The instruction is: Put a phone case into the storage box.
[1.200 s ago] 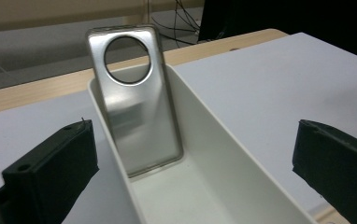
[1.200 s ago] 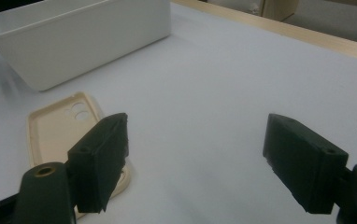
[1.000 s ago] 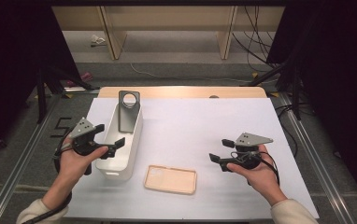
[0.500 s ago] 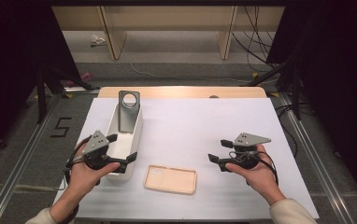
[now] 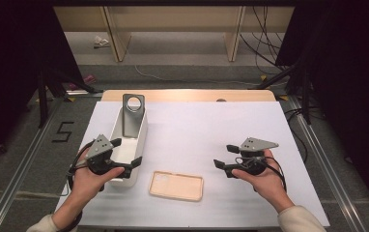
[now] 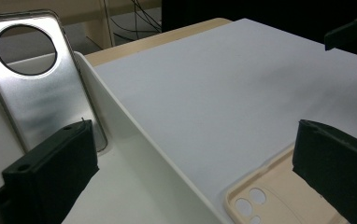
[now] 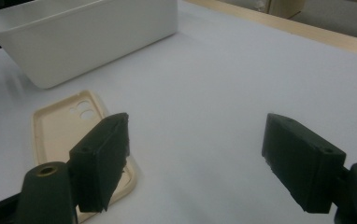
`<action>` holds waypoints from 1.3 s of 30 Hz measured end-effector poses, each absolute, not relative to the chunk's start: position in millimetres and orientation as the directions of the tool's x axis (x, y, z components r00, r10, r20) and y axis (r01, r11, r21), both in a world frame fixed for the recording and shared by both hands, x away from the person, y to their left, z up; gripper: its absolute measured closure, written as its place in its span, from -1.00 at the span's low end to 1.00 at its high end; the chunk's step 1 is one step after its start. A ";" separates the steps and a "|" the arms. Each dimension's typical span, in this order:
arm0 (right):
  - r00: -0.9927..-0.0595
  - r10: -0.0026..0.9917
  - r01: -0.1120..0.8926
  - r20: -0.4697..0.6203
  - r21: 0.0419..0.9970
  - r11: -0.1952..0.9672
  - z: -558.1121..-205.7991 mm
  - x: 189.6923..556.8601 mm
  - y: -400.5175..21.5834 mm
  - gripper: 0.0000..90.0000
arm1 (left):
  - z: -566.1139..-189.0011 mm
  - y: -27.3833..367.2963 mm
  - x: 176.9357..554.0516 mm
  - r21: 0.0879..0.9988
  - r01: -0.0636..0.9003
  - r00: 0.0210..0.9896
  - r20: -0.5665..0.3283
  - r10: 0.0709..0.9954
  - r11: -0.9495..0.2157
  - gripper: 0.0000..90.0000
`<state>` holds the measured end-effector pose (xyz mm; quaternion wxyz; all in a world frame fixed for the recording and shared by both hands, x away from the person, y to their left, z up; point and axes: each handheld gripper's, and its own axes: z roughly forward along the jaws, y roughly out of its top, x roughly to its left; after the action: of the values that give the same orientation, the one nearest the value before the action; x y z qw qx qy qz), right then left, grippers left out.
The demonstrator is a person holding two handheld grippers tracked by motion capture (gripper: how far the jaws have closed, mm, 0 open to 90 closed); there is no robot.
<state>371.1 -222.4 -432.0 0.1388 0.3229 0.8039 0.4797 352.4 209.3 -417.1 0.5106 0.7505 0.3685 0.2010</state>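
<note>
The left gripper (image 5: 123, 152) hovers with its jaws spread wide and empty over the near end of a white plastic bin (image 5: 141, 137), one jaw above the bin's inside and the other past its right wall. The right gripper (image 5: 227, 156), also open and holding nothing, hangs above the bare white table (image 5: 211, 130) toward its right edge, aimed left at the work.

Between the two, close to the table's near edge, a beige phone case (image 5: 176, 185) lies flat with its hollow side up, just beside the bin's near right corner but apart from it. In the left gripper view the case (image 6: 279, 196) shows its camera cut-outs at the end toward the bin.

Inside the bin, a silver metal phone back plate (image 5: 133, 116) with a large round camera hole leans upright against the far end.

The case looks light, thin and somewhat flexible, likely soft plastic, and lying flat it offers little to pinch from above. The raised rim along a long side seems the best hold, one jaw inside the hollow and one outside; a hard squeeze could bend it or make it slip.
</note>
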 end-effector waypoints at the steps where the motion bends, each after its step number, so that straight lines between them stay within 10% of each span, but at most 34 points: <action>1: -0.754 0.651 0.386 0.088 0.861 0.331 -432.3 371.1 -221.7 -0.46 | -416.9 209.0 352.3 0.914 0.347 0.648 -0.072 0.758 -0.209 -1.00; 6: -0.779 0.622 0.360 0.072 0.865 0.351 -429.9 368.1 -216.3 -0.24 | -415.9 206.6 352.4 0.913 0.346 0.644 -0.064 0.763 -0.215 -1.00; 14: -0.880 0.470 0.311 0.071 0.832 0.458 -426.9 367.8 -185.0 0.92 | -417.5 207.2 353.5 0.910 0.354 0.640 -0.070 0.765 -0.213 -1.00; 39: -0.921 0.387 0.314 0.040 0.665 0.678 -457.4 391.5 -79.9 1.00 | -418.0 207.6 353.1 0.912 0.349 0.641 -0.065 0.765 -0.215 -1.00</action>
<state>391.5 -79.9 -457.4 0.0518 0.1915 0.9144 0.3528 353.1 207.6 -418.0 0.5051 0.7518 0.3705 0.2058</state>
